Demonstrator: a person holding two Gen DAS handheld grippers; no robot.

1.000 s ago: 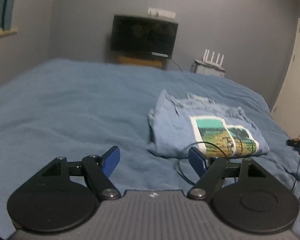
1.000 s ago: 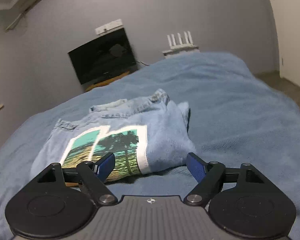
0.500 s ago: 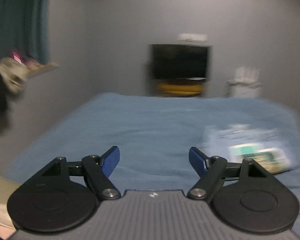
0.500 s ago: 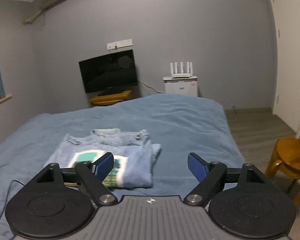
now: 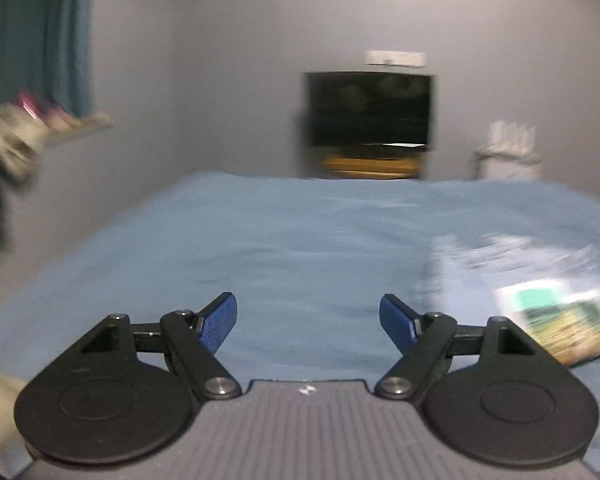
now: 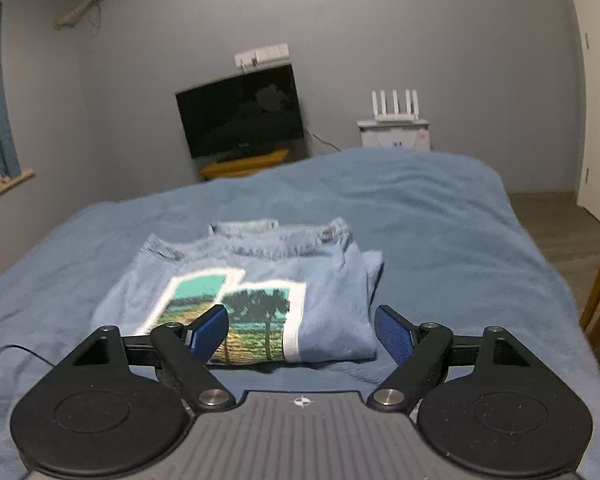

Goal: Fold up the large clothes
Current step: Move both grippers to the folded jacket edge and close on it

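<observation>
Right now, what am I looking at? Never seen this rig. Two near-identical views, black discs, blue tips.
No robot here: a person holds one two-finger gripper in each hand, each with a fisheye camera looking along its fingers. The blurred picture is the left gripper, the sharper one the right gripper. The black discs are the gripper bodies; the blue tips are finger pads. Both are open and hold nothing. On the blue bed lies a folded light-blue garment with a palm-tree print. A TV stands by the far wall.
</observation>
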